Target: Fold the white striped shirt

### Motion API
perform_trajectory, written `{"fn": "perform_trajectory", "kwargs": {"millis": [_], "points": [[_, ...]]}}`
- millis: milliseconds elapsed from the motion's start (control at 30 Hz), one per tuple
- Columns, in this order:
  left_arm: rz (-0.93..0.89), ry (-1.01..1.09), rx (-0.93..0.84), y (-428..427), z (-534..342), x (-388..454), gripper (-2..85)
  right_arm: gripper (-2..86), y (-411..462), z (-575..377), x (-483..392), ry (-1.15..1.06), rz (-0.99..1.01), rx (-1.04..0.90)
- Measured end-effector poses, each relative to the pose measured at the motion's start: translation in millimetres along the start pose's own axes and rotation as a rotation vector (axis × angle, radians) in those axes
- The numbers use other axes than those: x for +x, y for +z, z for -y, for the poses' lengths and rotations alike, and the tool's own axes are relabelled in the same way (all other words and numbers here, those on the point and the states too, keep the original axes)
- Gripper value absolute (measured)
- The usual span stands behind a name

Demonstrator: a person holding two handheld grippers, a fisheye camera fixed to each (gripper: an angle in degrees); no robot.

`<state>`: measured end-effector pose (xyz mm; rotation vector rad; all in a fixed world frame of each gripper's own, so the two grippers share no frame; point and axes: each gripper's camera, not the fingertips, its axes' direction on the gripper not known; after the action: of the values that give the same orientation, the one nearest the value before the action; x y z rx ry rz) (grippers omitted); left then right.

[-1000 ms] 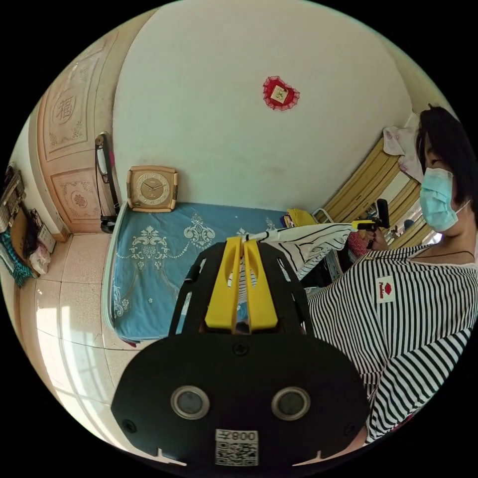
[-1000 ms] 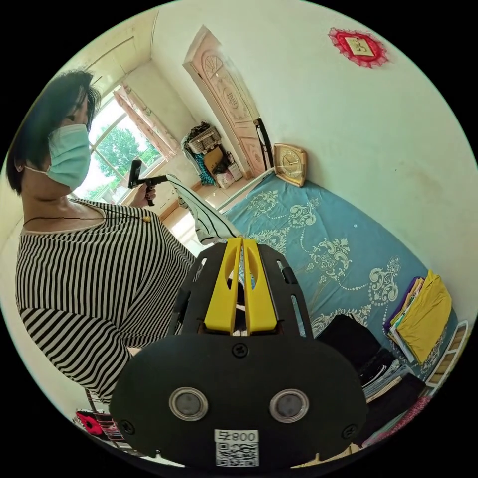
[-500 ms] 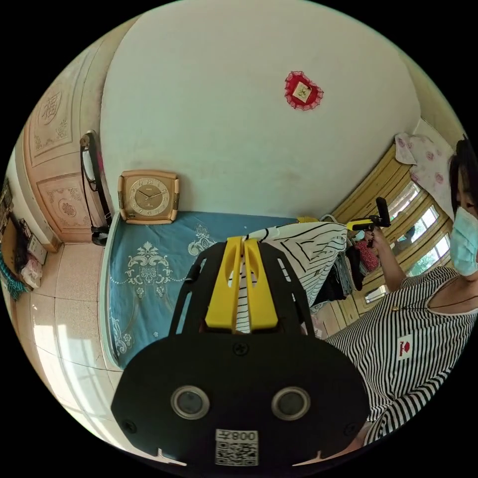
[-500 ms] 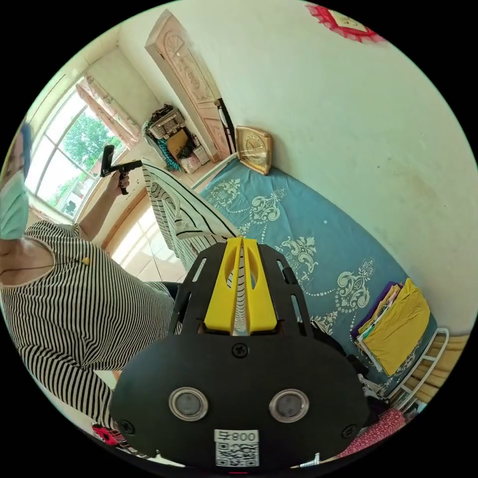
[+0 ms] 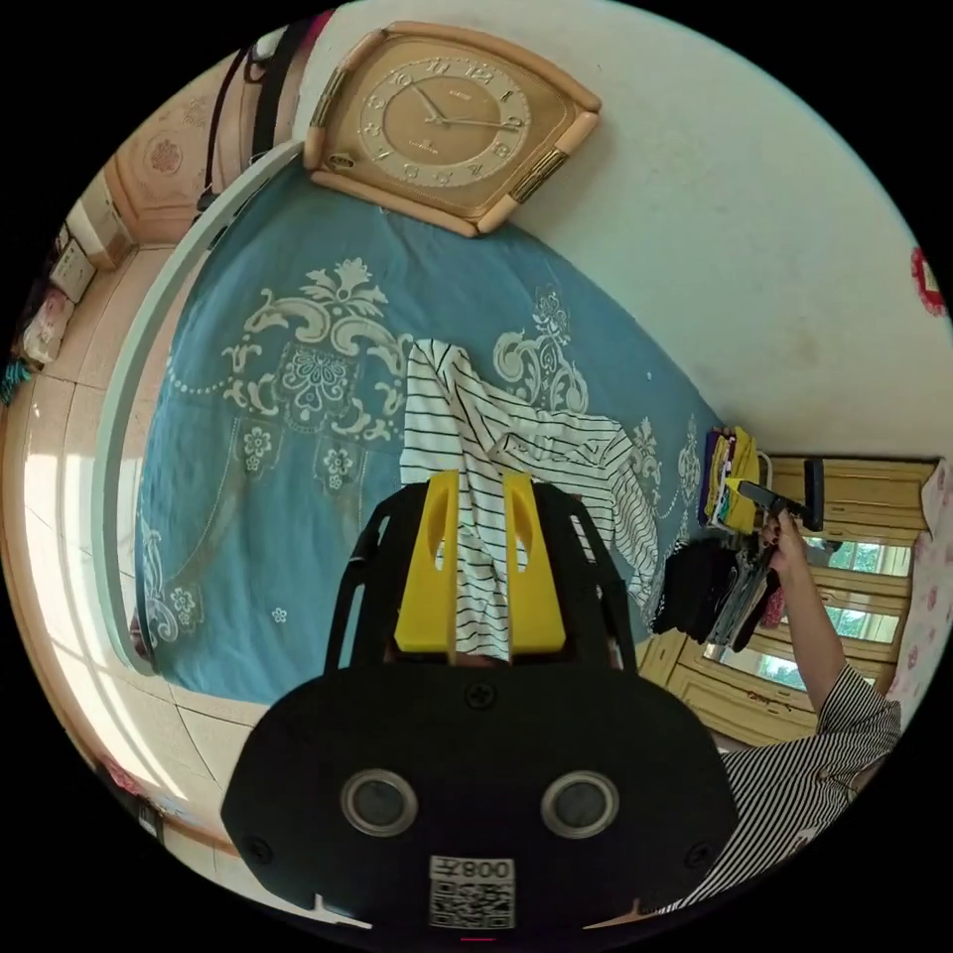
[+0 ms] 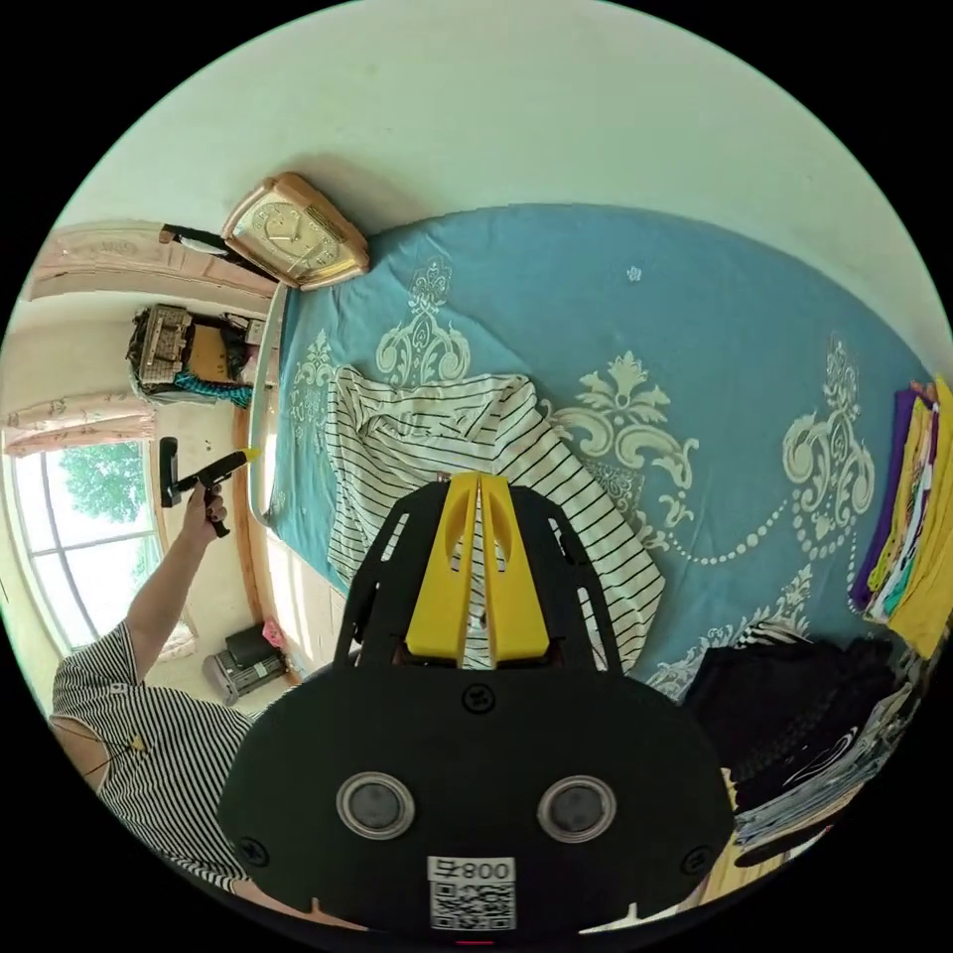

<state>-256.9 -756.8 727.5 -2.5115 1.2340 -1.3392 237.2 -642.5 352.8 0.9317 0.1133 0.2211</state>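
The white striped shirt (image 5: 467, 437) (image 6: 476, 437) lies spread and rumpled on the blue patterned bed (image 5: 248, 476) (image 6: 695, 298). My left gripper (image 5: 481, 476) hangs above it, jaws wide apart, the cloth showing in the gap below. It also shows in the right gripper view, where the left gripper (image 6: 233, 459) is held in a hand off the bed's edge. My right gripper (image 6: 476, 478) is over the shirt with its jaws together. In the left gripper view the right gripper (image 5: 743, 484) is raised clear of the shirt.
A clock (image 5: 447, 129) (image 6: 293, 233) leans against the wall at one end of the bed. Folded coloured clothes (image 6: 918, 516) (image 5: 730, 462) and dark garments (image 6: 794, 695) (image 5: 695, 596) sit at the other end. A window (image 6: 69, 516) and tiled floor lie beyond the bed edge.
The shirt, held up taut between both grippers before, now lies on the bed. My left jaws have opened and let it go. Both cameras now tilt down at the bed.
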Motion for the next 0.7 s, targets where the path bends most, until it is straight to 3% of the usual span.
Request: {"fn": "perform_trajectory", "kwargs": {"millis": [167,333,467,700], "points": [[0.02,-0.117,-0.281,33.6,-11.6,-43.0,8.1,-0.3,101.8,-75.5,63.2,0.219,0.086,-0.166],[0.182,-0.125,-0.487,52.9,3.4,-60.0,7.6,0.7,146.9,-128.3,103.3,0.376,0.073,-0.226],[0.246,-0.156,-0.523,37.8,27.4,-75.8,4.5,3.2,158.9,-135.8,134.2,0.431,0.061,-0.184],[0.302,-0.115,-0.429,-92.8,59.6,-114.3,1.4,5.9,169.3,-108.5,166.5,0.389,-0.004,-0.163]]}}
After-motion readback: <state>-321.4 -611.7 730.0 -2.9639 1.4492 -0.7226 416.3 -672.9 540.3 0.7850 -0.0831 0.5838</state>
